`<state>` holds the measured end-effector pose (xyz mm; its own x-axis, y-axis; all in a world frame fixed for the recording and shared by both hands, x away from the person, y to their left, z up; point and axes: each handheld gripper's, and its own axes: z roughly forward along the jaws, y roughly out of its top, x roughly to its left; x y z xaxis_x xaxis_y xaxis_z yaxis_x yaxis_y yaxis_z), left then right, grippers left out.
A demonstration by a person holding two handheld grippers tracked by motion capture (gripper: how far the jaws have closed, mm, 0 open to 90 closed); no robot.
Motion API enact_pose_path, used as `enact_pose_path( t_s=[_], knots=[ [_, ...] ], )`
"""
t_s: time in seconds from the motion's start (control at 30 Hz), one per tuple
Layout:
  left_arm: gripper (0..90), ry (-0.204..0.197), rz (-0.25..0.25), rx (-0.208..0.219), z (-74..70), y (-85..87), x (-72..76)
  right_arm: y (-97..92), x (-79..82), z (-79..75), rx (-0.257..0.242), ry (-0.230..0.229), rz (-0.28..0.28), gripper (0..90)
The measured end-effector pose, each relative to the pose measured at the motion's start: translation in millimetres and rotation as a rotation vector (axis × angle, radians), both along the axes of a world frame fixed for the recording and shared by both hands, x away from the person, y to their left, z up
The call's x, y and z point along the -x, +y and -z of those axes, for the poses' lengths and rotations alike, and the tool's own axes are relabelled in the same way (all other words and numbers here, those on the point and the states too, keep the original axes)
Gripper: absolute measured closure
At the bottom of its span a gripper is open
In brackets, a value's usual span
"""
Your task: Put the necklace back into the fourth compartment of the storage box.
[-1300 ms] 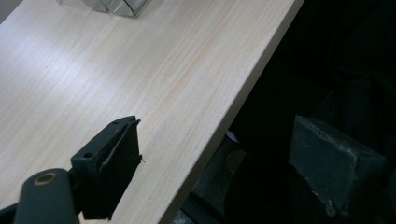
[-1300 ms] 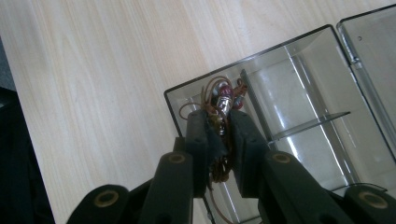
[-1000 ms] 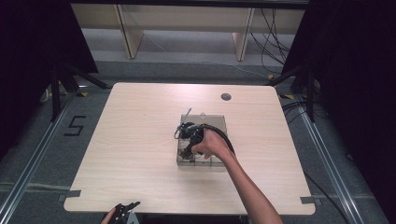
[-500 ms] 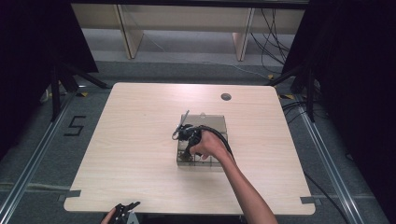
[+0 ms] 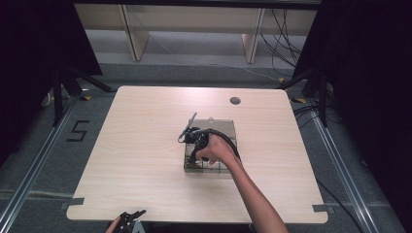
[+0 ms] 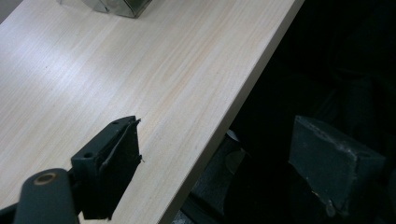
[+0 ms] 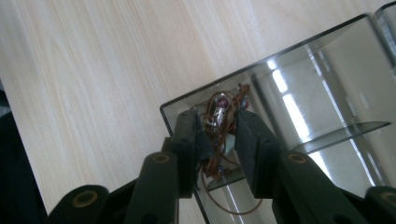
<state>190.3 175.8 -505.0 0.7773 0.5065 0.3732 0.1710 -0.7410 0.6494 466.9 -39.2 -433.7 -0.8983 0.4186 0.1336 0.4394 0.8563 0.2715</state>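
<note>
A smoky clear box [image 5: 224, 127] with dividers stands right of the table's centre. A person's right hand holds my right gripper [image 5: 195, 154] down over the box's near-left corner. In the right gripper view, the right gripper [image 7: 218, 122] is shut on a bunched brown cord bracelet with red and silver beads [image 7: 219, 108], just inside a corner compartment of the box [image 7: 280, 56]. A loop of cord hangs below the jaws. My left gripper [image 5: 129, 217] sits at the table's near edge, and in its own view the left gripper [image 6: 215, 128] is open with nothing between its jaws.
The light wooden table [image 5: 145, 145] has a round cable hole [image 5: 235, 101] at the back right. The right gripper's black cable [image 5: 228, 141] arcs over the box. Dark floor and rails surround the table; shelving stands behind it.
The right hand and its gripper have shifted slightly left and toward the box's near-left corner. The left gripper has stayed at the table's near edge.
</note>
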Motion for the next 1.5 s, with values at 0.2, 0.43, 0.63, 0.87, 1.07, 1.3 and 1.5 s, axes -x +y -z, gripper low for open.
enact_pose_path(
  t_s=[0.2, 0.43, 0.63, 0.87, 1.07, 1.3, 1.5],
  knots=[
    [15.7, 0.001, -0.005, 0.006, 0.5, -0.5, -0.2, -7.1, 0.3, -10.4, -0.026, -0.019, 0.022, 67.8],
    [15.7, -0.012, -0.014, 0.018, 2.4, -1.9, 0.0, -15.5, 1.1, -15.2, -0.051, -0.039, 0.019, 64.9],
    [15.7, -0.021, -0.023, 0.017, 3.1, -2.1, -0.4, -23.4, 5.9, -21.1, -0.073, -0.043, 0.044, 63.1],
    [15.7, -0.019, -0.021, 0.017, 2.5, -1.4, -0.4, -32.3, 10.5, -20.7, -0.079, -0.054, 0.028, 62.0],
    [15.7, -0.003, -0.016, 0.021, 1.3, -0.7, -0.3, -40.3, 15.6, -22.0, -0.092, -0.062, 0.034, 60.9],
    [15.7, -0.009, -0.027, 0.033, 2.7, -2.0, -0.3, -49.2, 22.0, -27.6, -0.118, -0.057, 0.056, 58.1],
    [15.7, -0.019, -0.028, 0.020, 1.9, -1.6, -0.8, -57.9, 26.6, -32.7, -0.129, -0.063, 0.061, 56.4]
  ],
)
